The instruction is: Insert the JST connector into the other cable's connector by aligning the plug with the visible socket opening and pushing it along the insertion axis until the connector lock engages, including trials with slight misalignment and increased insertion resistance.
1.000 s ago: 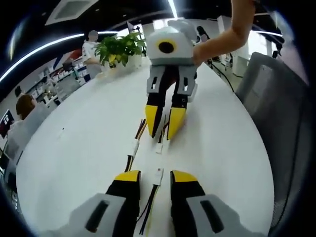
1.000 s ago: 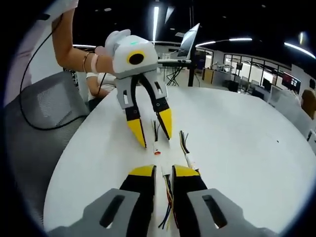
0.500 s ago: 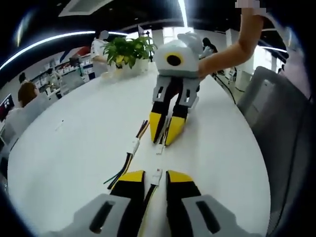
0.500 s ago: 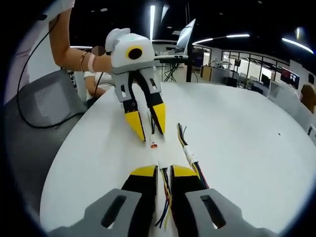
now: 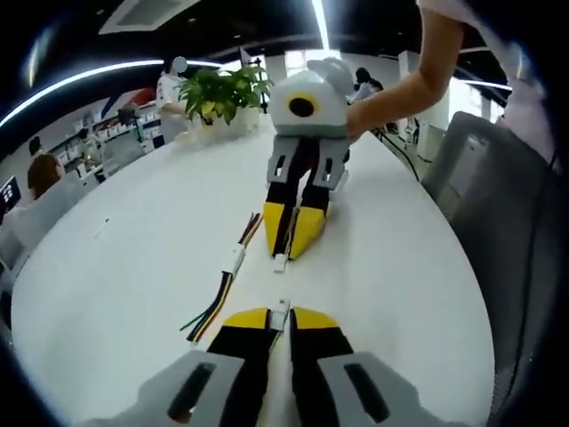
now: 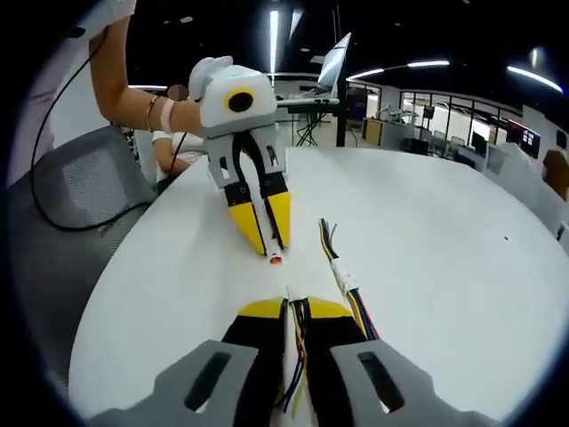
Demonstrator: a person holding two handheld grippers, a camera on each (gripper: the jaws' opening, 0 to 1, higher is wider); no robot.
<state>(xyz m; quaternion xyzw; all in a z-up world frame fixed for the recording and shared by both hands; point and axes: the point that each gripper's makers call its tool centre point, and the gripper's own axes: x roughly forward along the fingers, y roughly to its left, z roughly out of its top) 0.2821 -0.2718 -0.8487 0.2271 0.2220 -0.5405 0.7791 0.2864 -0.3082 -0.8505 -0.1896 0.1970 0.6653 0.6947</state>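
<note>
- Left gripper (image 5: 278,318), yellow-tipped black jaws on a grey body, closed on a thin multicoloured cable with a small white JST connector (image 5: 280,312) poking out just past the tips, in the left gripper view.
- Same gripper seen head-on in the right gripper view (image 6: 263,238), held by a hand (image 6: 182,114), jaws pinched together over the cable, white connector with a reddish face (image 6: 276,258) at the tips, low over the round white table (image 6: 427,267).
- Right gripper (image 6: 296,311), same yellow-and-black build, clamped on a second multicoloured cable (image 6: 296,356) running down between its jaws.
- Seen from the left gripper view (image 5: 291,238), jaws closed, second small white connector (image 5: 280,261) protruding from the tips.
- Two connectors facing each other, near but apart, roughly in line.
- Third loose cable with a white connector at mid-length (image 5: 233,260) lying flat on the table just beside the grippers, bare wire ends fanned out; also in the right gripper view (image 6: 342,283).
- Green potted plant (image 5: 218,89) at the far table edge.
- Grey mesh office chair (image 6: 62,213) beside the table.
</note>
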